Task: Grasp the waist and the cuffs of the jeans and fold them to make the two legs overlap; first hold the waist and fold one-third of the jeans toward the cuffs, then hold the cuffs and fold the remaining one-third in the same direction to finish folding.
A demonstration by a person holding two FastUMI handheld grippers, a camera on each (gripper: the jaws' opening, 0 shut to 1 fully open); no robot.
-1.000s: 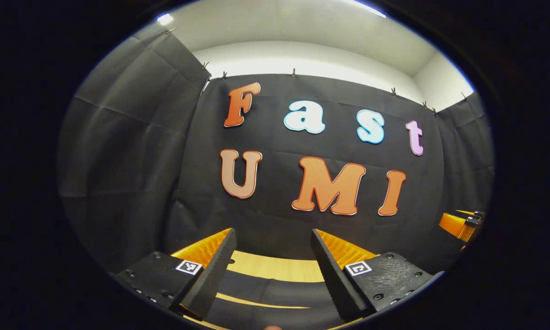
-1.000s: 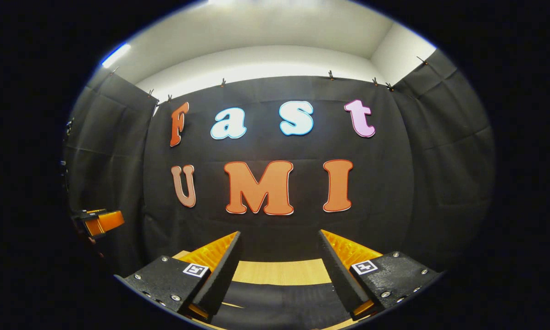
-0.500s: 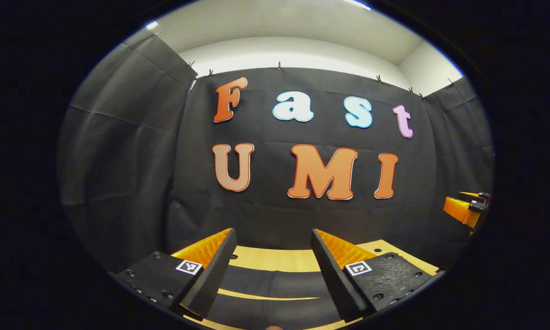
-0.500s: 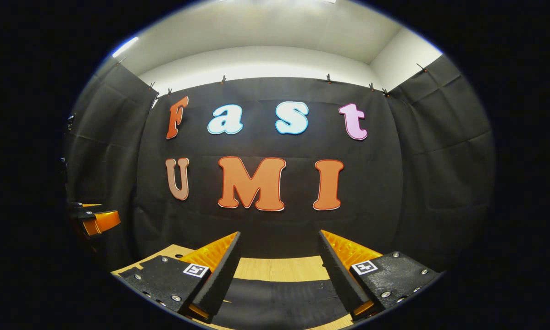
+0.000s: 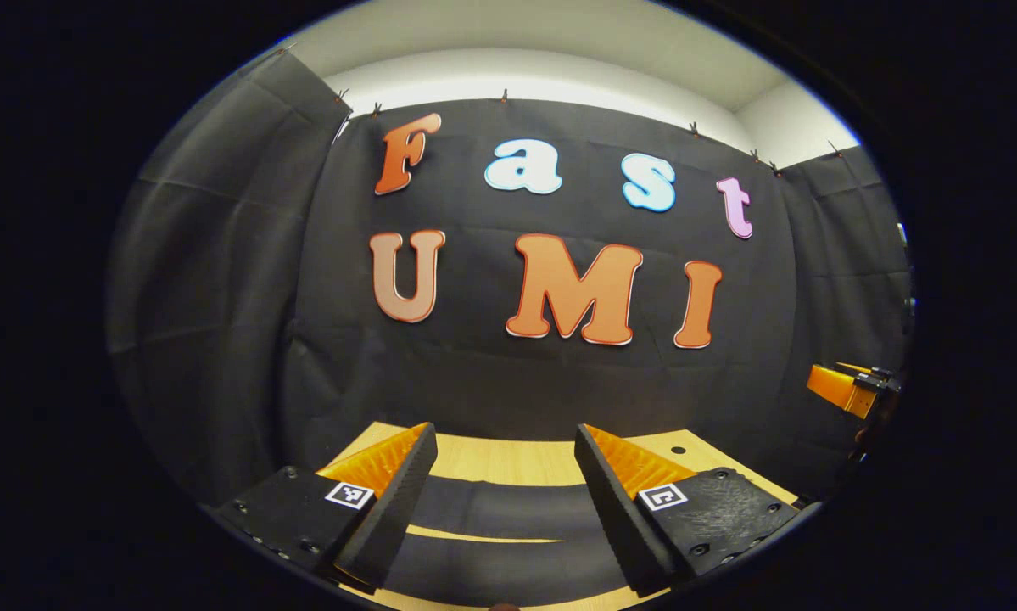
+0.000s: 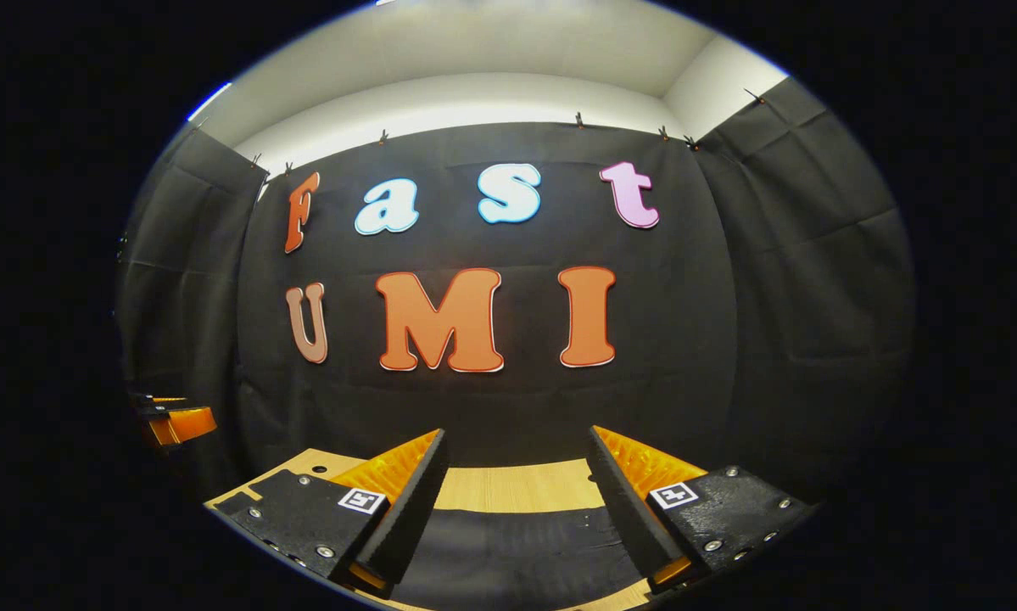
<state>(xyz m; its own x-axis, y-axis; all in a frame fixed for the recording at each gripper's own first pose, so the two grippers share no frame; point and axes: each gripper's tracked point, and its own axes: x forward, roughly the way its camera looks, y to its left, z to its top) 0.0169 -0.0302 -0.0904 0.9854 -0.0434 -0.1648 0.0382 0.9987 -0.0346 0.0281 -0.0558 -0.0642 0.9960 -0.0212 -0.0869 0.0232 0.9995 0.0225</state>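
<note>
Both grippers held level above the worktop [image 5: 516, 462], facing the booth wall. Left gripper [image 5: 498, 509]: jaws released, spread wide, nothing between them. Right gripper [image 6: 516, 509]: jaws likewise released and empty. Jeans [image 5: 491, 518], dark, lying flat on the worktop below and just ahead of both grippers; in the left gripper view two dark bands parted by a thin strip of wood, probably the two legs side by side; in the right gripper view one dark panel [image 6: 516, 552] between the fingers. Waist and cuffs not distinguishable. Step judged in hand: approach for the first grasp. Advisable to tip both grippers downward, find the waist edge and the cuff edge, keep jaws wide until straddling the cloth, then pinch all layers and lift evenly so that one leg lands squarely over the other.
</note>
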